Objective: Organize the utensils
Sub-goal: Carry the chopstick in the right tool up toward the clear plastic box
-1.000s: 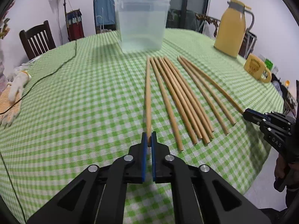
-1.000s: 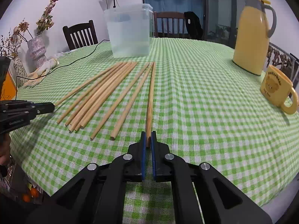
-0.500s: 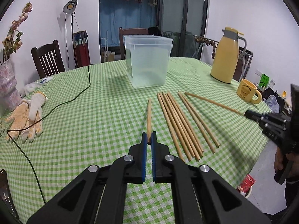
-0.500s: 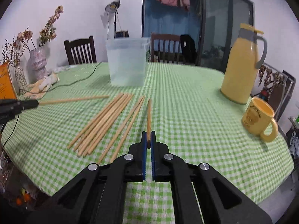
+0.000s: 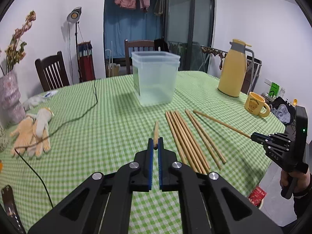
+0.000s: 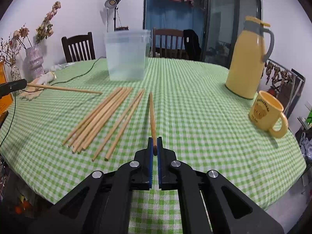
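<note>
Left claw [image 5: 155, 146]: clamped on the butt end of one chopstick [image 5: 156, 129], which points straight ahead from the tips, lifted off the bench [image 5: 109, 117].
Right claw [image 6: 155, 146]: clamped likewise on its own chopstick [image 6: 152, 115], shaft running forward and slightly left; in the left view this claw sits far right, its stick slanting up-left.
Key relation: the clear plastic tub [image 5: 156, 78] stands straight ahead of the left claw and ahead, a little left, of the right claw [image 6: 126, 55]; both held sticks already aim their long axis roughly toward it.
Nearer claw: hard to judge; neither tip has reached the tub's rim.
Loose chopsticks [image 5: 187, 140]: lying just right of the left claw, long axes running away from it; left of the right claw.
Likely next: raise the tips over the rim, probably tilting each stick downward.
Writing: the yellow mug [image 6: 266, 113] bears a bear face with lettering too small to read; "DAS" shows faintly on the right claw's body.
</note>
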`<state>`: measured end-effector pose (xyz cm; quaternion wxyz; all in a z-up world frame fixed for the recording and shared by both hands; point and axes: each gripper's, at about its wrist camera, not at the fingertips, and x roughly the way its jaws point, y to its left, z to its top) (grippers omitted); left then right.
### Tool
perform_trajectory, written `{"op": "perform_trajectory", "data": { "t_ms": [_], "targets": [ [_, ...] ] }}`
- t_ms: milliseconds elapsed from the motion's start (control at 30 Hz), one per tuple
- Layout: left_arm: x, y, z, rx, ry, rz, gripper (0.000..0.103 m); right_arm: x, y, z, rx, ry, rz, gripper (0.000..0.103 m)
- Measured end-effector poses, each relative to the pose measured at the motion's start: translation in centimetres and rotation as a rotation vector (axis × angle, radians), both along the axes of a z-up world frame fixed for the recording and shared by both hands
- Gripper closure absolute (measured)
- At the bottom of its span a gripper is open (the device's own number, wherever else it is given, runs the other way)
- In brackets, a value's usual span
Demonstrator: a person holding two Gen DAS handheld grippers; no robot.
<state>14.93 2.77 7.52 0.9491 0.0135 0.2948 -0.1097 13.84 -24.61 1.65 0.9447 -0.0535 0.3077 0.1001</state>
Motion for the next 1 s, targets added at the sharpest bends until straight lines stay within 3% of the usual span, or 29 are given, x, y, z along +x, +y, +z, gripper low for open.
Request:
{"op": "perform_trajectory", "data": {
  "t_ms": [467, 567, 700, 733, 767, 833, 900, 967, 1000],
  "targets": [
    [1.5, 2.2, 7.8, 0.036, -0.101, -0.008, 0.102, 0.8, 0.0, 9.4, -0.005, -0.151, 0.099, 0.103],
    [2.1, 2.2, 8.5, 0.04, -0.111, -0.008, 0.102, 2.1, 0.5, 8.5, -0.056, -0.084, 0.145, 0.103],
    [2.2, 1.7, 8.5, 0.044, -0.128, -0.032, 0.102, 2.4, 0.4, 2.3, -0.066, 0.085, 0.166, 0.101],
    [2.3, 1.5, 8.5, 0.047, -0.13, -0.038, 0.102, 1.9, 0.5, 0.1, -0.047, 0.141, 0.176, 0.094],
    [2.4, 1.5, 8.5, 0.045, -0.13, -0.038, 0.102, 1.5, 0.7, -0.9, -0.038, 0.163, 0.175, 0.07],
    [2.7, 1.3, 8.6, 0.046, -0.128, -0.04, 0.102, 0.4, 1.3, -2.8, -0.023, 0.177, 0.171, 0.046],
    [3.0, 1.1, 8.7, 0.051, -0.131, -0.039, 0.102, -0.4, 1.6, -3.8, -0.013, 0.157, 0.139, 0.049],
    [3.2, 1.0, 8.7, 0.052, -0.129, -0.043, 0.102, -0.2, 1.6, -4.5, -0.014, 0.171, 0.106, 0.083],
    [3.2, 1.0, 8.7, 0.054, -0.13, -0.046, 0.101, -0.1, 1.2, -4.7, 0.009, 0.182, 0.1, 0.084]
  ]
}}
